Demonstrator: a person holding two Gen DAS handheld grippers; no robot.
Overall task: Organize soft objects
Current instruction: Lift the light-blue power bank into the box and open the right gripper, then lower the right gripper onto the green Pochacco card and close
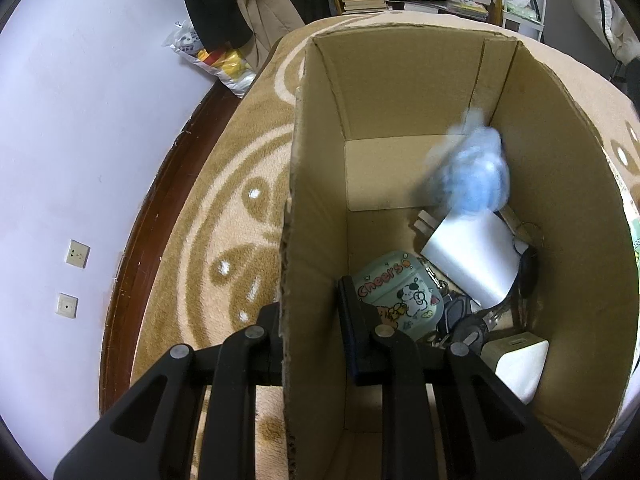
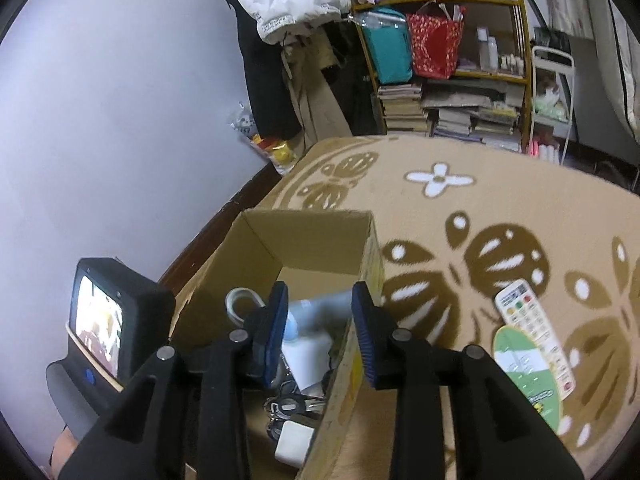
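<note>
Blue fluffy thing is dropping into the box

Blue fluffy thing [image 1: 470, 168] is looking blurry in the left view, up in the air inside the cardboard box [image 1: 316, 200], near the far right corner. It is touching no fingers. My guess is that it is falling, because soft things are being gathered in this box.

Left gripper [image 1: 310, 340] is pinching the near left wall of the box — one finger is sitting outside the wall and one finger [image 1: 352, 320] inside, both pressed on the cardboard. This is probably keeping the box from sliding on the patterned blanket [image 2: 460, 216] while things are going in. The gripper is pointing steeply down.

Right gripper [image 2: 320, 332] is hanging over the box, tilted down and forward, with its blue-padded fingers [image 2: 366, 340] spread apart. Nothing is between them — they are letting go, not grabbing. One finger is sitting above the inside of the box and the other above its right wall.

Down in the box are lying a green case with cartoon pictures [image 1: 396, 296], a white card [image 1: 472, 260], some keys [image 2: 286, 404] and a white charger [image 1: 516, 364]. A remote control [image 2: 532, 336] and a green fan [image 2: 524, 376] are waiting on the blanket, beside the box and outside it.
</note>
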